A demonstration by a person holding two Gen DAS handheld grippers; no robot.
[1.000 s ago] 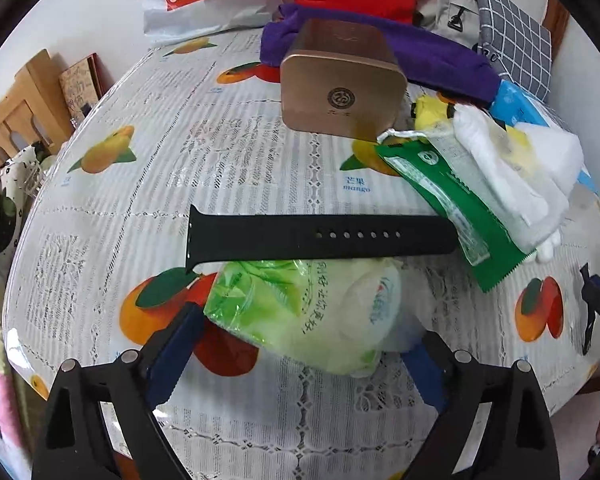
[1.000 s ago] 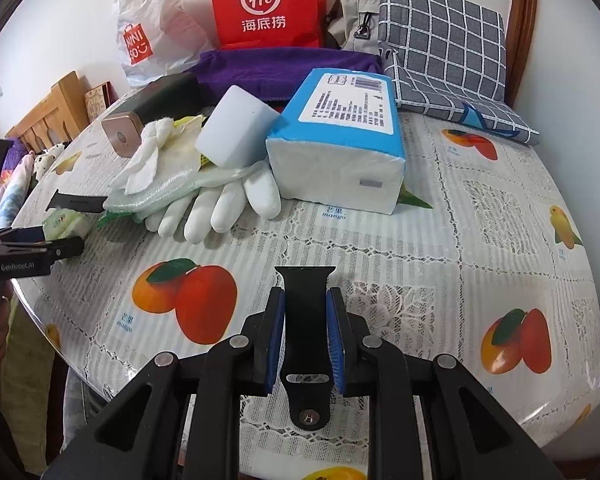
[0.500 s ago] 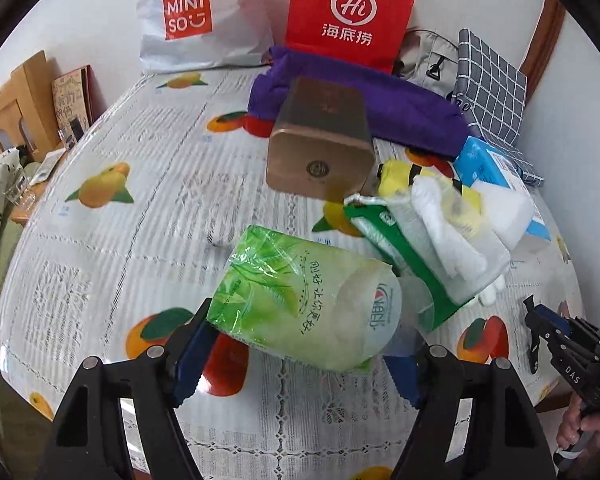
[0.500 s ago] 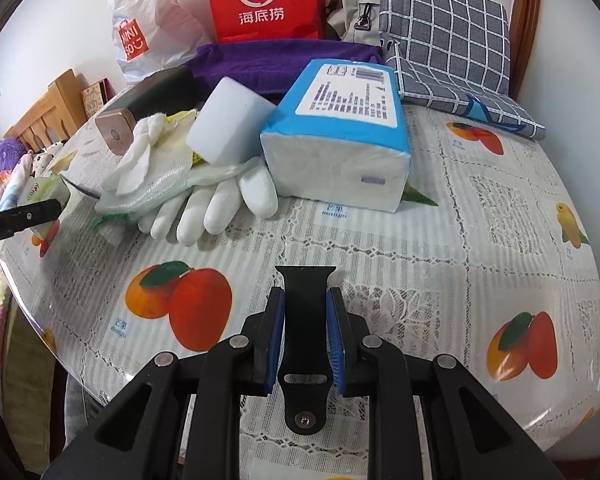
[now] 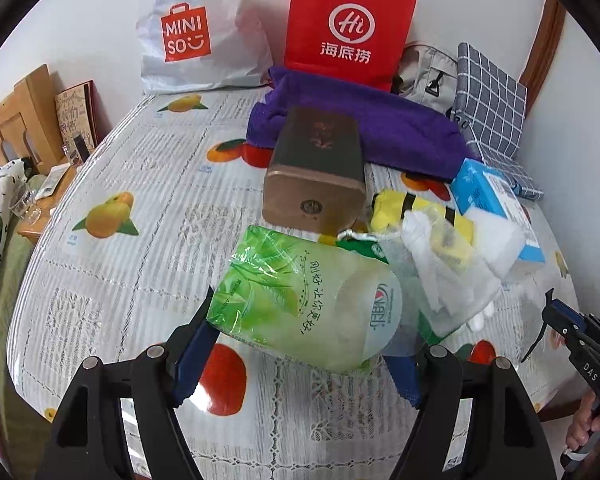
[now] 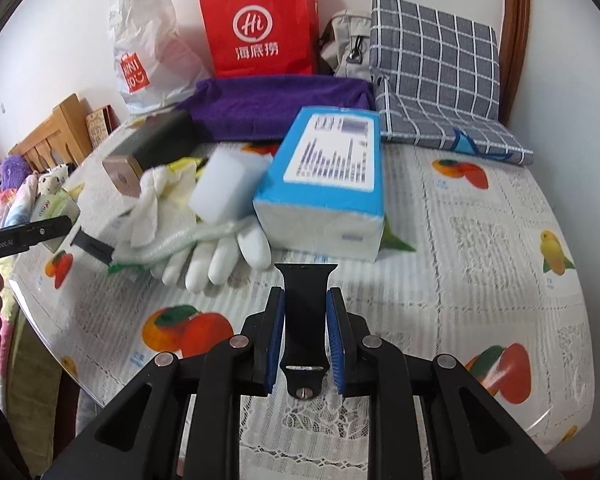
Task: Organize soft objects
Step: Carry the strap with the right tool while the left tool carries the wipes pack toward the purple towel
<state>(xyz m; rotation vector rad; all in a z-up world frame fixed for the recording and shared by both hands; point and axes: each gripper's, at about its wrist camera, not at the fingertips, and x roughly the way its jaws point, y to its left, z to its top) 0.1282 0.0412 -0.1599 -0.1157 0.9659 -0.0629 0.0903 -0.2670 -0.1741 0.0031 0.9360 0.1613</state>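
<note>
Between the left gripper fingers, the green tissue pack now hangs lifted off the table, heading for sorting; the right gripper stays clamped on a black watch strap.

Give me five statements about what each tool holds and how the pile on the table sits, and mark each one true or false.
1. The left tool grips a green tissue pack. True.
2. The right tool is open with nothing between its fingers. False: it is shut on a black watch strap.
3. The blue tissue pack lies on the table. True.
4. The red paper bag lies flat on the purple towel. False: it stands upright behind the towel.
5. A white glove lies beside the blue tissue pack. True.
</note>
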